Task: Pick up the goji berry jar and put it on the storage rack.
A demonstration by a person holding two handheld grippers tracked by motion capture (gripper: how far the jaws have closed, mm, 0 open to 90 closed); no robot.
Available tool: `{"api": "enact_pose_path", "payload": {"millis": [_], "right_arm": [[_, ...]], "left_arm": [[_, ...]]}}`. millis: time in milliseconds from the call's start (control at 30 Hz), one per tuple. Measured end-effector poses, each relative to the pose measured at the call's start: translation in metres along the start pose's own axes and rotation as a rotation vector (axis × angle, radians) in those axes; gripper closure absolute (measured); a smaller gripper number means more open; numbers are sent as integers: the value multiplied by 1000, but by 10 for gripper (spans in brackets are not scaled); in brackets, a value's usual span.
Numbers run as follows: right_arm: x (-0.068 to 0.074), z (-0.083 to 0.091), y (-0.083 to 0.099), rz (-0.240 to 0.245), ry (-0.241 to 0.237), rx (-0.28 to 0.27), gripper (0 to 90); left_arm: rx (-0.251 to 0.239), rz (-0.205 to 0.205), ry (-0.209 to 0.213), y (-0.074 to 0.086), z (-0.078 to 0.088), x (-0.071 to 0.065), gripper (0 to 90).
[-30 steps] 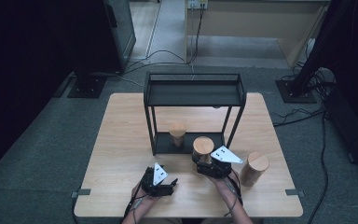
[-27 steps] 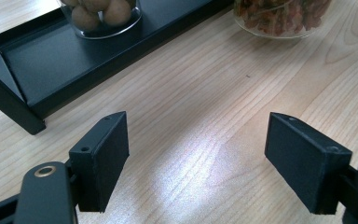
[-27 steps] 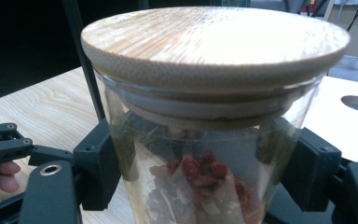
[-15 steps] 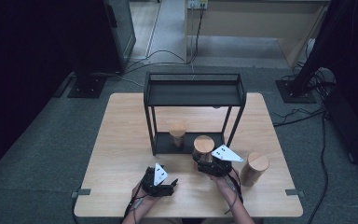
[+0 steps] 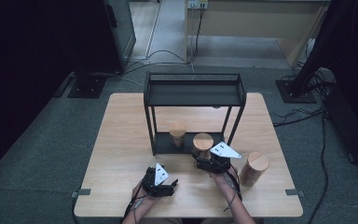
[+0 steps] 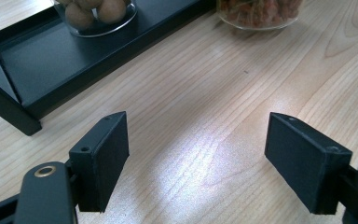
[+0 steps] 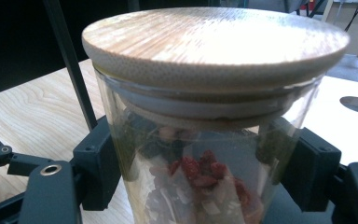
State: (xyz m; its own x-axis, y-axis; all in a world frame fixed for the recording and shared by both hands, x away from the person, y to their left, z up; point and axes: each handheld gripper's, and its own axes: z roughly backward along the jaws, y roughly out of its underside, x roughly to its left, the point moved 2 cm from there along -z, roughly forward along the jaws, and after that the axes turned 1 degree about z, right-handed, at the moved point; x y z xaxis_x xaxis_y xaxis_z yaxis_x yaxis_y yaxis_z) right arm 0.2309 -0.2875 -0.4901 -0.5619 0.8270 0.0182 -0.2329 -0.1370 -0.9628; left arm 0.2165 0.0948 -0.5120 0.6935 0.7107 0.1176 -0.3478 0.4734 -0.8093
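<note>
Dim room, table lit, soft glare

I can read no text, label, brand, number or sign anywhere in these views. The glass jar (image 7: pixel 205 154) in my right gripper (image 7: pixel 205 182) carries no lettering on its glass or its wooden lid (image 7: pixel 214 42). The black rack (image 5: pixel 193 93) and the table (image 5: pixel 121 140) are unmarked too.
</note>
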Motion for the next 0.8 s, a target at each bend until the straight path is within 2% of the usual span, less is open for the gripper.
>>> {"api": "enact_pose_path", "payload": {"millis": [233, 400, 567, 667, 800], "right_arm": [[2, -5, -5, 4, -1, -2, 248], [4, -8, -5, 23, 6, -2, 248], [3, -10, -4, -4, 5, -18, 248], [4, -12, -6, 15, 15, -10, 248], [3, -14, -9, 16, 23, -10, 248]], "left_arm": [[5, -2, -1, -1, 0, 0, 217], [7, -5, -2, -1, 0, 0, 217], [6, 4, 1, -1, 0, 1, 217], [9, 5, 4, -1, 0, 2, 217], [10, 4, 5, -2, -1, 1, 217]]}}
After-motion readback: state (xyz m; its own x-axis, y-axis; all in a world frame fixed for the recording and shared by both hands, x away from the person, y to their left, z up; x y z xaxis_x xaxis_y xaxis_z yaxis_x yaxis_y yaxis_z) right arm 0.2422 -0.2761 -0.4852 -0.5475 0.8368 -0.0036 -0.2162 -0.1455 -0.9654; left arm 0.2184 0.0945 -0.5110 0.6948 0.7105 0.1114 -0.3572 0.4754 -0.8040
